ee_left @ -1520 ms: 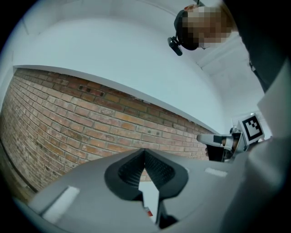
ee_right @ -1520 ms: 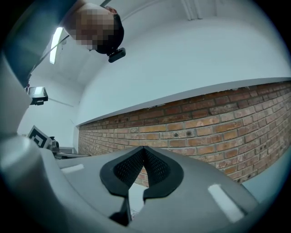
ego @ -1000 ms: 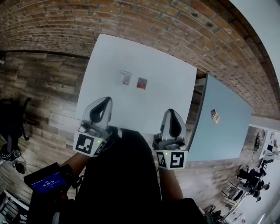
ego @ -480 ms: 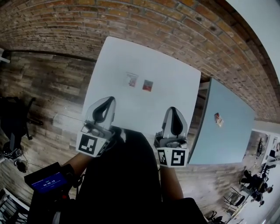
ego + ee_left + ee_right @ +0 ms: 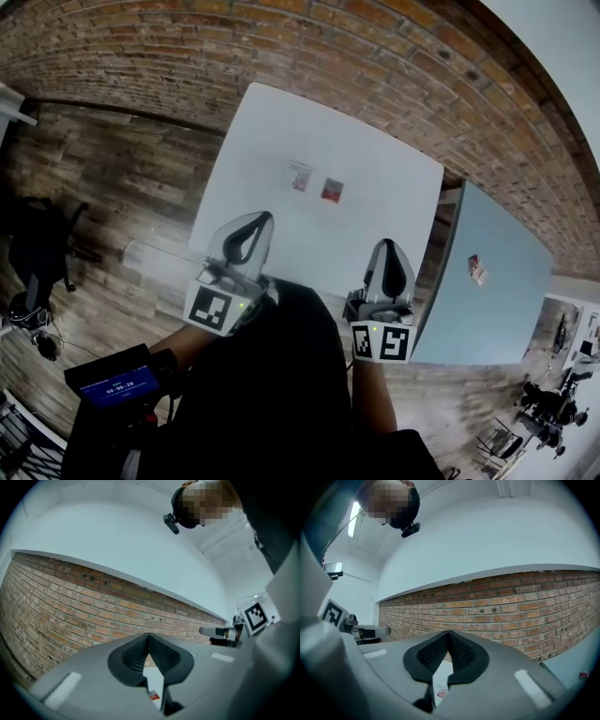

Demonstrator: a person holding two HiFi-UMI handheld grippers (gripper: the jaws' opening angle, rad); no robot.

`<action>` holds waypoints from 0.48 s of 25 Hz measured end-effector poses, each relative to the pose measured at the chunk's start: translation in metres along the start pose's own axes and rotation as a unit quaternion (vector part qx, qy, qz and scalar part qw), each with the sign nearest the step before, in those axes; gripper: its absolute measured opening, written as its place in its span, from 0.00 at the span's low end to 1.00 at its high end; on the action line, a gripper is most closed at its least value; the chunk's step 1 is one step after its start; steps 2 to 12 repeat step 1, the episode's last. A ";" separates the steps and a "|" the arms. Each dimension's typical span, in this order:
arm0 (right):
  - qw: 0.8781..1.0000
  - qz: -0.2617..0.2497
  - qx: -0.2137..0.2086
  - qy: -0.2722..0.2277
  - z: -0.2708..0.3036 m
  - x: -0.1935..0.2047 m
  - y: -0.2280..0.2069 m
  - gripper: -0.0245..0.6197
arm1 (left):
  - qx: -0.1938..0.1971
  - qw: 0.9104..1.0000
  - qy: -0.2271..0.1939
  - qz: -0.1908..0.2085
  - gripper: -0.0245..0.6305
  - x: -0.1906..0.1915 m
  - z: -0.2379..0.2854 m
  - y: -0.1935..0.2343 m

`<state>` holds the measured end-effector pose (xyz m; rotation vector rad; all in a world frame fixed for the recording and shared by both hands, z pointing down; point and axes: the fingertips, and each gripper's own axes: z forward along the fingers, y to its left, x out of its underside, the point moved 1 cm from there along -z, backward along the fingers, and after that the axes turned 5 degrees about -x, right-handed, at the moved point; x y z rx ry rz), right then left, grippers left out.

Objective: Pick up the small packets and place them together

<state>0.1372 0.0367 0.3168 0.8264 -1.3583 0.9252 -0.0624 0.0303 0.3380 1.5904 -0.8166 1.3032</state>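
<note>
Two small packets lie side by side near the middle of the white table [image 5: 375, 150]: a pale one [image 5: 300, 176] on the left and a red one [image 5: 332, 190] on the right. My left gripper [image 5: 259, 218] is shut and empty over the table's near edge, short of the pale packet. My right gripper [image 5: 391, 247] is shut and empty, also at the near edge, below and right of the red packet. Through the left gripper's [image 5: 149, 635] jaws the red packet [image 5: 153, 695] shows. Beneath the right gripper's [image 5: 449, 633] jaws the pale packet [image 5: 441, 693] shows.
A light blue table [image 5: 487, 281] stands to the right with another small packet [image 5: 477, 269] on it. A brick wall [image 5: 309, 47] runs behind the tables. Wooden floor [image 5: 103, 187] lies to the left, with a dark chair [image 5: 37, 244] there. A person's dark clothing fills the lower middle.
The whole view has shifted: table, packets and both grippers now sit further right and lower in the head view. The grippers keep their places relative to the table and stay shut.
</note>
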 end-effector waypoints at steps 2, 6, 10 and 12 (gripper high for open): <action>1.000 0.000 0.002 0.002 -0.002 0.002 0.000 0.04 | 0.002 1.000 0.002 0.000 0.04 0.002 -0.002 -0.002; 1.000 0.000 0.002 0.002 -0.002 0.002 0.000 0.04 | 0.002 1.000 0.002 0.000 0.04 0.002 -0.002 -0.002; 1.000 0.000 0.002 0.002 -0.002 0.002 0.000 0.04 | 0.002 1.000 0.002 0.000 0.04 0.002 -0.002 -0.002; 1.000 0.000 0.002 0.002 -0.002 0.002 0.000 0.04 | 0.002 1.000 0.002 0.000 0.04 0.002 -0.002 -0.002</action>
